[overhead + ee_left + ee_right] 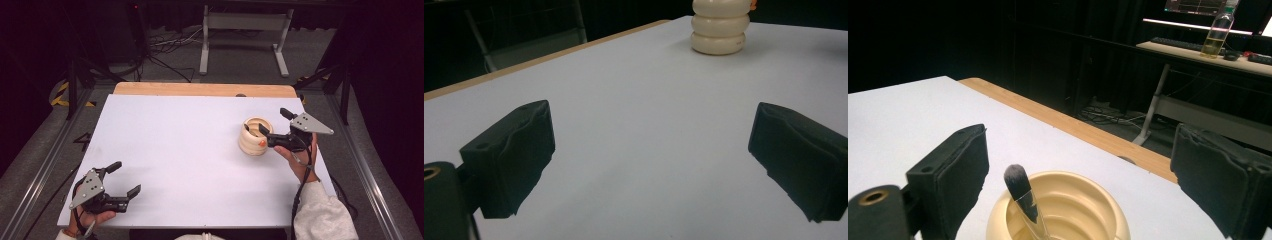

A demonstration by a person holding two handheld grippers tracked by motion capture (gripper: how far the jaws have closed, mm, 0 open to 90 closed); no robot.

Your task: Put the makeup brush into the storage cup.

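Observation:
A cream ribbed cup [251, 137] stands on the right side of the white table [190, 150]. A brush [1020, 192] leans inside it, dark bristles up. A small orange bit [261, 143] shows at the cup's near side; what it is I cannot tell. My right gripper [275, 122] hovers just over the cup's right rim, jaws open. In the right gripper view [1080, 145] the brush stands between the pads, touching neither. My left gripper [125, 178] rests open near the front left corner, nothing between its jaws [651, 117]. From there the cup [719, 32] is seen far off.
A wooden strip [200, 89] runs along the table's far edge. Behind it stand a metal frame [245, 30] and floor cables [165, 45]. A bottle [1217, 35] sits on a desk in the dark background. A sleeve [322, 215] enters at bottom right.

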